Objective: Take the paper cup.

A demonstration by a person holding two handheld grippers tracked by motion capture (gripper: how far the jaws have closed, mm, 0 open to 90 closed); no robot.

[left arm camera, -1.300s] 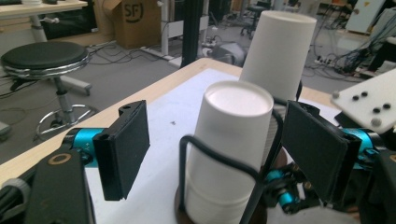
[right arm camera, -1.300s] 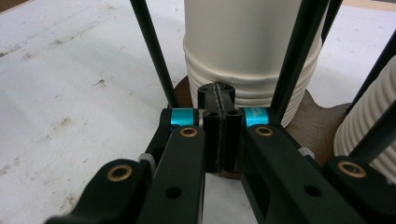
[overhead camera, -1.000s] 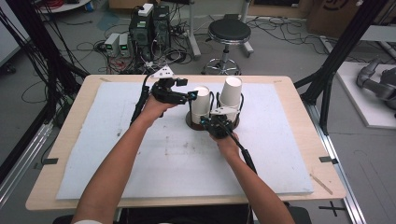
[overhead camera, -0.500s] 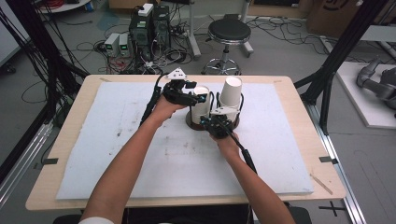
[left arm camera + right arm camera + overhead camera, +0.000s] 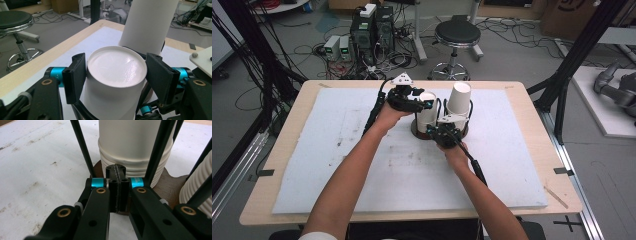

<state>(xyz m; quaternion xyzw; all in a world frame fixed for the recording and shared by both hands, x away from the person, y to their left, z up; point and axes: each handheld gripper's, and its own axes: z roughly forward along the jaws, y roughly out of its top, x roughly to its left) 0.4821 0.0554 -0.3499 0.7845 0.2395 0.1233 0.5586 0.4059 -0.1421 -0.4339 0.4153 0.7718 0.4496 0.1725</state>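
Observation:
Two stacks of upturned white paper cups stand on a brown base [image 5: 417, 134] among thin black rods [image 5: 81, 147]. My left gripper [image 5: 428, 103] reaches in from the left at the top of the left stack [image 5: 428, 119]. Its jaws have just been closing, and both pads [image 5: 75, 77] now touch the sides of the top cup [image 5: 116, 62]. The taller right stack [image 5: 459, 97] rises just behind it [image 5: 148, 25]. My right gripper [image 5: 117, 173] is shut with its jaws pressed together, low at the front edge of the brown base [image 5: 172, 182], facing the ribbed cup rims [image 5: 135, 157].
The cup holder sits mid-table on a white foam sheet [image 5: 362, 150] over a wooden tabletop [image 5: 287, 165]. A black stool [image 5: 457, 35] and computer boxes [image 5: 372, 27] with cables stand on the floor beyond the far edge. Black frame posts [image 5: 572, 65] flank the table.
My left gripper has slid right over the left cup stack and its jaws have closed onto the top cup. The right gripper has stayed put.

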